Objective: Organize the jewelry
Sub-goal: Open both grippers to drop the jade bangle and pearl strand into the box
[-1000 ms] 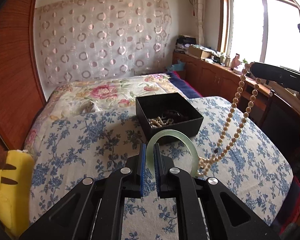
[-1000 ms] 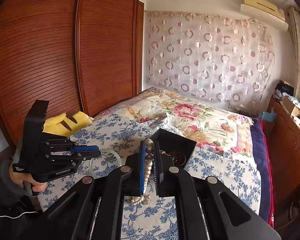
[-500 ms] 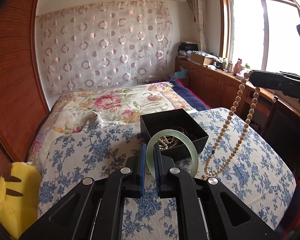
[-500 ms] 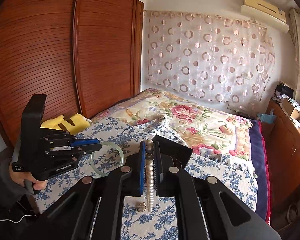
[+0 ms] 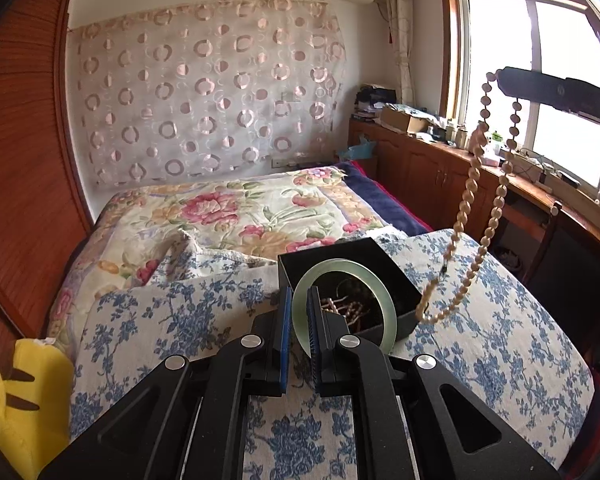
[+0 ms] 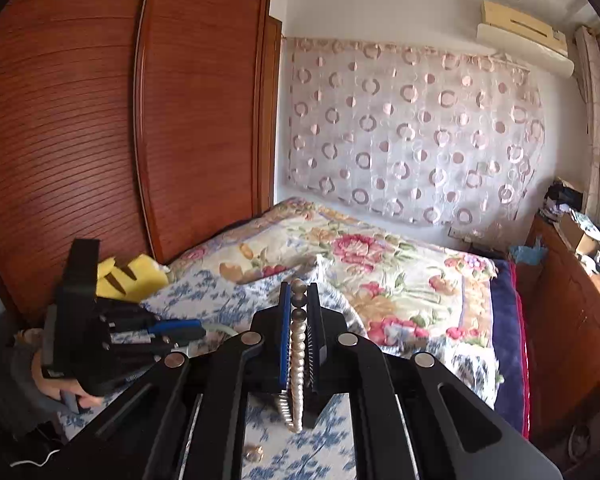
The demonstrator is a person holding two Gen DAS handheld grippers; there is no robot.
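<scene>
The left gripper [image 5: 299,320] clamps its jaws on a pale green, translucent bangle [image 5: 384,304], upright before the open black box [image 5: 396,276] on the bed [image 5: 480,344]. Rightward, the right gripper [image 6: 299,300] pinches a cream bead necklace [image 5: 470,184], its loop dangling above the bedspread.

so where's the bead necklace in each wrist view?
Left wrist view: bead necklace at right, hanging in a long loop from the right tool, its low end beside the black box.
Right wrist view: bead necklace at centre, pinched between that tool's own fingers, running down out of them.
Shared landmark: the circle-patterned curtain on the wall behind the bed.
</scene>
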